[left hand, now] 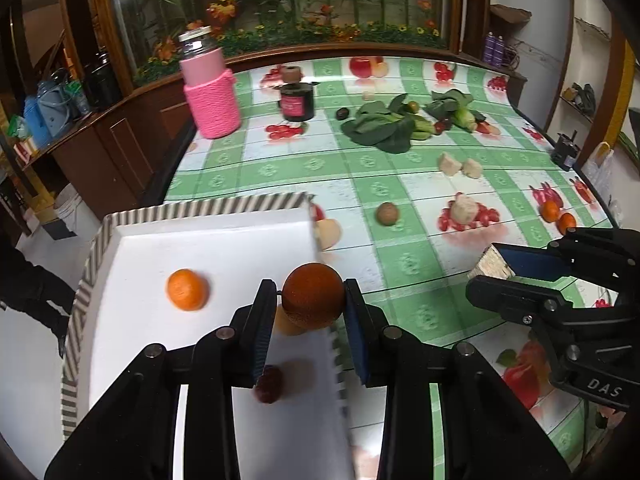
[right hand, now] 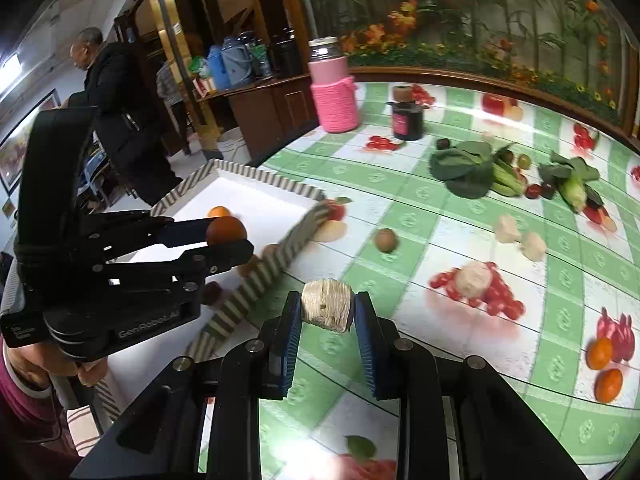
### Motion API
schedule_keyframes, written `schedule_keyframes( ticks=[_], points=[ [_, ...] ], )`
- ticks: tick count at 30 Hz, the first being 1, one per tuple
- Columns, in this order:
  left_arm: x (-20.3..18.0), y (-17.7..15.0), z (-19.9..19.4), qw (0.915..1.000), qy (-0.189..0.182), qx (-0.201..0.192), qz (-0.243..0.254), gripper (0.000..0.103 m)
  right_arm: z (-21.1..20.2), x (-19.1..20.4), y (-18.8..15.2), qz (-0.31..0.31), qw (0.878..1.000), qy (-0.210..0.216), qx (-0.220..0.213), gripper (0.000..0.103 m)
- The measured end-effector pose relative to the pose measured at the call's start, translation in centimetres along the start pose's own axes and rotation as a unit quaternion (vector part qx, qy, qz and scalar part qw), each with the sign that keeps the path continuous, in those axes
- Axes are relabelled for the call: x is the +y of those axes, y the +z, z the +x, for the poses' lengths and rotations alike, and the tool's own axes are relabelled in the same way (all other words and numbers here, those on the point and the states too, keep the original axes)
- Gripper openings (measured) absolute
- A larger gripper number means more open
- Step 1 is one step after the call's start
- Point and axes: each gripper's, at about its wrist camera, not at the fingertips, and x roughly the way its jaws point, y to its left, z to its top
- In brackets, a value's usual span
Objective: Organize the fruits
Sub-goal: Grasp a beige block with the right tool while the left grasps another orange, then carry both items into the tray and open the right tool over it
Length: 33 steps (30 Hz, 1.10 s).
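Left gripper (left hand: 311, 300) clamped on dark orange (left hand: 312, 295), poised over tray (left hand: 192, 210) rim
Tray floor lies just left of fingers; right gripper (right hand: 327, 309), farther off, pinches pale chunk (right hand: 327, 309) above tablecloth (right hand: 420, 264)

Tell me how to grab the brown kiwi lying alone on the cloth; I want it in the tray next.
Take the kiwi across its middle, coming from above. It is a small rounded fruit lying free on the tablecloth, nothing touching it, so the fingers can drop on either side. Both grippers are full now, so one must unload first.
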Motion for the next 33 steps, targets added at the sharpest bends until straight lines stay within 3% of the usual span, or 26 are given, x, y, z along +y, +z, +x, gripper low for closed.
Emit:
schedule_keyframes(
  ticks=[17,33],
  points=[
    [7.1,-1.9,1.1,0.9979,0.031,0.023,-0.051,0.031,3.9,4.8,1.8,-0.038,0.999,0.026,0.023,0.027],
    [9.5,-3.5,2.4,0.9959,0.036,0.045,-0.07,0.031,8.9,7.1,4.0,-0.063,0.996,0.037,0.055,0.027]
  ],
)
